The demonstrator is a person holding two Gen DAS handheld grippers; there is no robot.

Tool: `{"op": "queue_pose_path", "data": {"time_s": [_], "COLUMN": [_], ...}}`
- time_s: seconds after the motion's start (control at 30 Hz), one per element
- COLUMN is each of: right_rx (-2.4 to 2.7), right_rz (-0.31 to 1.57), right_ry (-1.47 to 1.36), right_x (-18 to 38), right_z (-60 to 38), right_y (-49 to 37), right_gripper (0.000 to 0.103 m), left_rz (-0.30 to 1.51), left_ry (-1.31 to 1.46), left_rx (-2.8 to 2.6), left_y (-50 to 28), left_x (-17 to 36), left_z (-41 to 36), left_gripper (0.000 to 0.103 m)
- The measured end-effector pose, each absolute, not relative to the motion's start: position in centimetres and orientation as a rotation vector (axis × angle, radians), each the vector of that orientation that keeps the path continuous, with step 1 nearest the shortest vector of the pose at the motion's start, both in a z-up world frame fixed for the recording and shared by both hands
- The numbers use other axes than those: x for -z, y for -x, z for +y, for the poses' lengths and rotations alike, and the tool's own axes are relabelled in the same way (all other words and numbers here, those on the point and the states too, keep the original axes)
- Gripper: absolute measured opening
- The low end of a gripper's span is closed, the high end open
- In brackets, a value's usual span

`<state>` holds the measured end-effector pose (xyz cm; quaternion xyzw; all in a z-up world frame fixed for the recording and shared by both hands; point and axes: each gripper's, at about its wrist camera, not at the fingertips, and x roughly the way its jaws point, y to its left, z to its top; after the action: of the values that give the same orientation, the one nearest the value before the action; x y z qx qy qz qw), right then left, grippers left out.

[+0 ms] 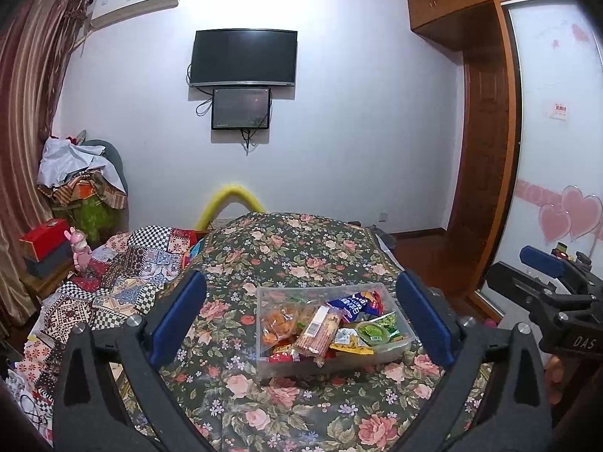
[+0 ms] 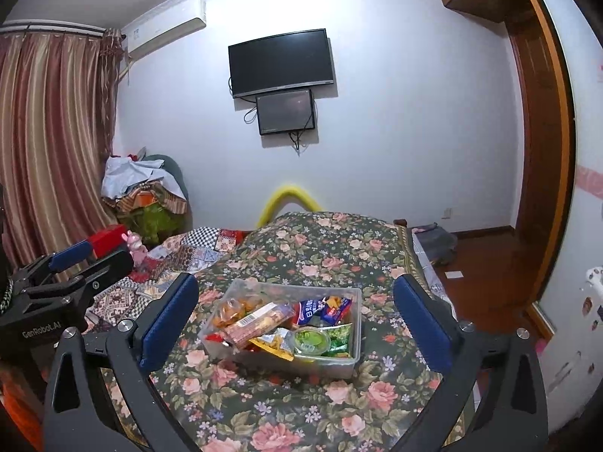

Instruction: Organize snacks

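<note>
A clear plastic bin (image 1: 405,339) sits on the floral-covered table (image 1: 286,256). It holds several snack packs: a long biscuit pack (image 1: 318,329), a blue bag (image 1: 352,307), an orange snack bag (image 1: 282,320) and a green jelly cup (image 1: 373,333). My left gripper (image 1: 301,320) is open and empty, held above the table with the bin between its fingers in view. My right gripper (image 2: 297,324) is also open and empty, behind the bin (image 2: 348,365). The biscuit pack (image 2: 256,324) and green cup (image 2: 311,341) also show in the right wrist view. Each gripper shows at the edge of the other's view.
A patchwork-covered bed (image 1: 124,275) lies left of the table, with a pink toy (image 1: 79,248) and red box (image 1: 45,241) beyond. A wooden floor (image 2: 486,263) and wardrobe door (image 1: 554,150) are on the right. A TV (image 1: 243,58) hangs on the far wall.
</note>
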<state>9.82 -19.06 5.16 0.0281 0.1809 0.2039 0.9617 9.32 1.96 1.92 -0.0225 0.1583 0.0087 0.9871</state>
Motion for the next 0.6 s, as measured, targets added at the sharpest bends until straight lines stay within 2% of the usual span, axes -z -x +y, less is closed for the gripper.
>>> {"op": "queue_pose_path", "data": {"time_s": [0.6], "right_rx": [-0.408], "right_rz": [0.369], "right_ry": [-0.042], "right_x": [-5.18], "right_z": [-18.81], "right_y": [-9.42], "right_gripper": [0.103], "left_rz": [0.329], "left_ry": [0.039], "left_rx": [-0.011], "left_y": [-9.34], "left_x": [-1.40], "left_z": [1.87], "left_gripper": [0.103]}}
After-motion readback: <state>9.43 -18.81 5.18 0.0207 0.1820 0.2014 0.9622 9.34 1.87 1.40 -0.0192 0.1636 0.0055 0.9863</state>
